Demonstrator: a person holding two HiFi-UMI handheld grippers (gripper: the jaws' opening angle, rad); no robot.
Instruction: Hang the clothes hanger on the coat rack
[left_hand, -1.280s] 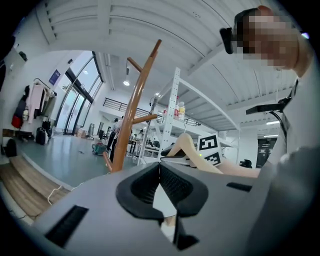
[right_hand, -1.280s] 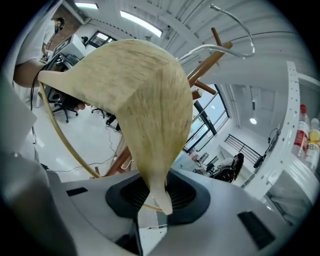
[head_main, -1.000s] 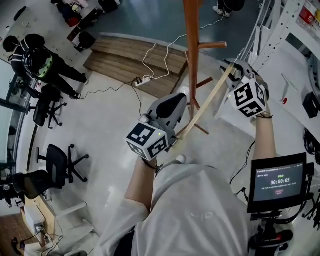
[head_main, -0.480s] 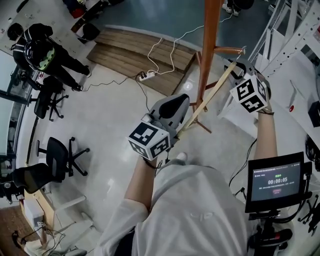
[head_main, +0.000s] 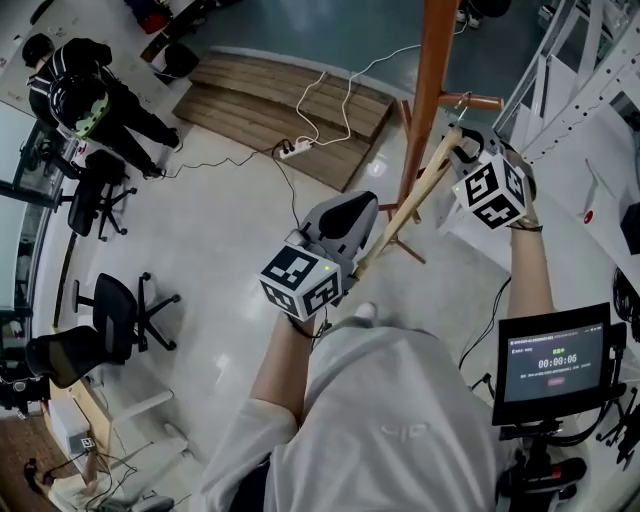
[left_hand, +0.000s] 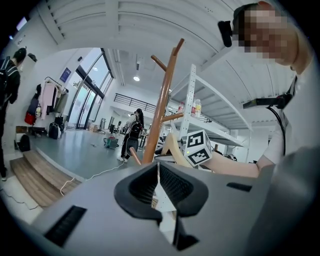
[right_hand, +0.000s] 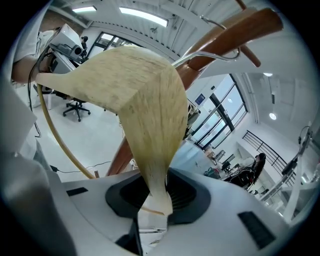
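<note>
A pale wooden clothes hanger (head_main: 408, 208) runs slantwise between my two grippers in the head view. My left gripper (head_main: 368, 250) is shut on its lower end and my right gripper (head_main: 462, 148) is shut on its upper end. The brown wooden coat rack (head_main: 433, 90) stands just behind the hanger, with a side peg (head_main: 478, 101) above the right gripper. In the right gripper view the hanger (right_hand: 150, 115) fills the middle above my right gripper (right_hand: 157, 200), and its metal hook (right_hand: 216, 50) lies against the coat rack's brown wood (right_hand: 240, 30). The left gripper view shows the coat rack (left_hand: 162, 110) ahead of my left gripper (left_hand: 159, 187).
A monitor on a stand (head_main: 555, 365) is at the lower right. White metal shelving (head_main: 575, 60) rises to the right of the rack. Cables and a power strip (head_main: 290, 150) lie by a wooden platform (head_main: 290, 100). Office chairs (head_main: 115, 320) and a person in black (head_main: 85, 95) are at the left.
Both grippers carried the hanger closer to the coat rack. Its upper end rose next to the pole, under the side peg.
</note>
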